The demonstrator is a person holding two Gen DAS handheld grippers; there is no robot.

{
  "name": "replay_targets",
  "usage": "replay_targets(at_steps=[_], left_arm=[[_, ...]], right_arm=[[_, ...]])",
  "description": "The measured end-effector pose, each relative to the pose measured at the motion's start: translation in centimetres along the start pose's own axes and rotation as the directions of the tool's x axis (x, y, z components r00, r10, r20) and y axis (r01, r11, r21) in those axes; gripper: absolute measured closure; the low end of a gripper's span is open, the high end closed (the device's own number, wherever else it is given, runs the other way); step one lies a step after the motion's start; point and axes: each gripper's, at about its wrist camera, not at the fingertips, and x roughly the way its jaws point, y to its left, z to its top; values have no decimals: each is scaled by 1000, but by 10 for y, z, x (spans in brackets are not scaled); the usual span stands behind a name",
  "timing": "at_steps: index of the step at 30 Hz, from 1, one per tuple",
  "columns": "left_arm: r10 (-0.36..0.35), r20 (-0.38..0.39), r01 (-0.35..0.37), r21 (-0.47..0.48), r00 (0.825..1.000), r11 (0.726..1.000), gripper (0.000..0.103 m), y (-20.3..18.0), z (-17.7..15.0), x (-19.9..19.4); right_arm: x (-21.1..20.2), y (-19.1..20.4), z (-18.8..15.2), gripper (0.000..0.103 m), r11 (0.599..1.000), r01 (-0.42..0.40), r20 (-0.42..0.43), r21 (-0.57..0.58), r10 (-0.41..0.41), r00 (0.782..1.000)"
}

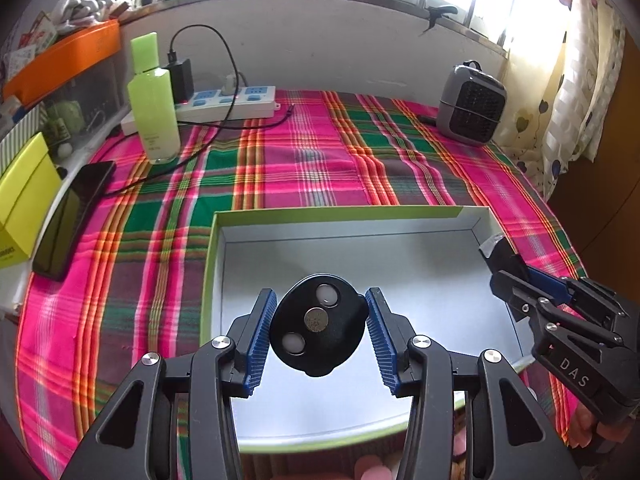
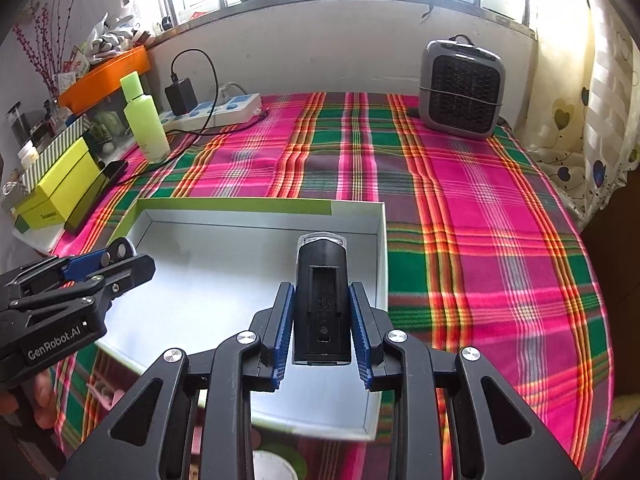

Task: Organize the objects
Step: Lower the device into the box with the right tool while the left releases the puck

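Plaid-clothed table (image 1: pixel 320 168) below a window, bearing a shallow white box (image 1: pixel 344 216): left gripper (image 1: pixel 320 322) clamped on a black oval puck (image 1: pixel 318 324) over the box; right gripper (image 2: pixel 321 316) clamped on a black flashlight (image 2: pixel 321 300) projecting ahead of its fingertips.

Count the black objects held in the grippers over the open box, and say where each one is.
2. A black oval disc sits between the left gripper's pads; a black rectangular device is clamped in the right gripper. Both are above the white tray box.
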Motion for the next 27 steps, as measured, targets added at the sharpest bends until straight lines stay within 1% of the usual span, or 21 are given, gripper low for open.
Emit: replay_targets(at_steps=[2,5,8,14,19,22,27], left_arm=[[7,-11,-7,-1,1000,1000,59,0,5,8],[-4,-22,4,-11,1000,1000,59,2,11,17],[8,-31,-8,-5,999,1000,59,2,15,26],[14,-56,-15,-6,998,1000,59,4,21,43],[37,-61,-36,11,997,999,59,0,21,47],[35,-61,-35,7,997,999,59,0,24,47],[67,-65,-65,31,996,997,59,-3,24,51]], right_arm=[[7,1,3,74,1000,7,-9,-2,-7,1000],[16,0,6,74,1000,14,-22,-2,-14,1000],[23,1,8,74,1000,12,-35,-1,-12,999],[31,2,12,74,1000,17,-38,-18,-18,999],[35,5,13,74,1000,8,-45,-25,-9,999],[37,6,13,74,1000,7,-46,-24,-8,999],[38,6,14,74,1000,9,-44,-28,-10,999]])
